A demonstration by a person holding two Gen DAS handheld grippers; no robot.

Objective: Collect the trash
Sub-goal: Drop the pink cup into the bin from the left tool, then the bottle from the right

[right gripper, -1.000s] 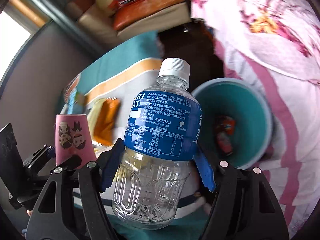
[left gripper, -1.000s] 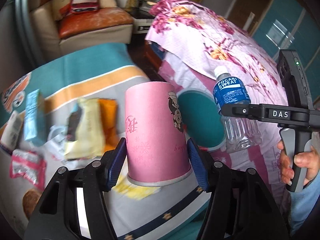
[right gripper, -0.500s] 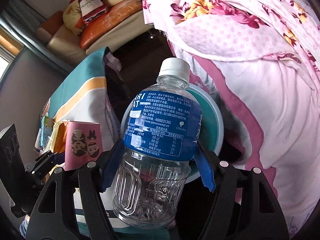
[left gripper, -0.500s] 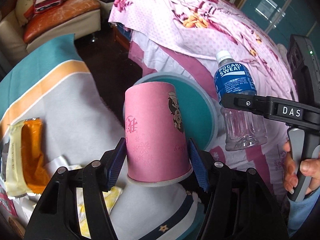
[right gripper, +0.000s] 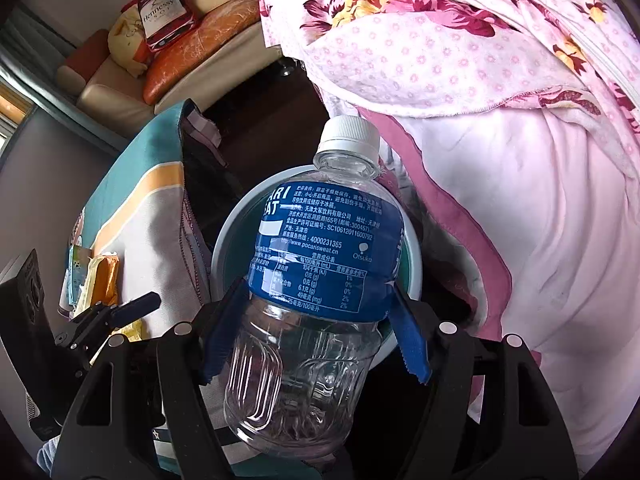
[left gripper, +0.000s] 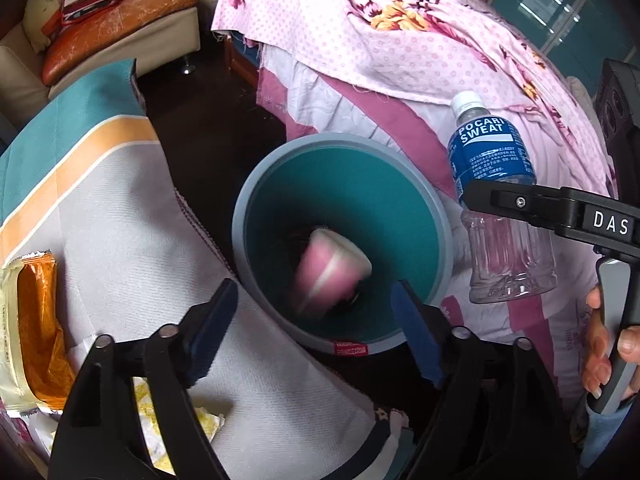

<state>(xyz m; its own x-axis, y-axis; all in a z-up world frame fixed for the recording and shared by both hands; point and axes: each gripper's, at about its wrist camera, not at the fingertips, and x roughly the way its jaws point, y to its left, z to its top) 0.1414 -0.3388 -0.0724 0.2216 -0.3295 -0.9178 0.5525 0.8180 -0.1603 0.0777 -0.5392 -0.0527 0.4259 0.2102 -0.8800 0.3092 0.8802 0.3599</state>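
A pink paper cup (left gripper: 330, 270), blurred, is falling inside the teal waste bin (left gripper: 248, 208) on the dark floor. My left gripper (left gripper: 316, 332) hangs over the bin's near rim, its jaws opening with nothing between them. An empty clear bottle with a blue label (right gripper: 320, 280) stands between the blue pads of my right gripper (right gripper: 316, 344), which is shut on it. The bin's rim (right gripper: 218, 248) shows behind the bottle. In the left wrist view the same bottle (left gripper: 496, 208) hangs just right of the bin, held by the right gripper, with a hand (left gripper: 600, 344) on its handle.
A cloth-covered table (left gripper: 132, 240) left of the bin carries an orange and cream wrapper (left gripper: 32, 328) and yellow crumpled paper (left gripper: 160, 412). A bed with pink floral bedding (left gripper: 400, 48) lies behind and right of the bin. A sofa with cushions (left gripper: 112, 28) stands at the back left.
The left gripper moved from over the table to over the bin, opened and let go of the pink cup, which is dropping in. The right gripper carried the bottle closer to the bin.
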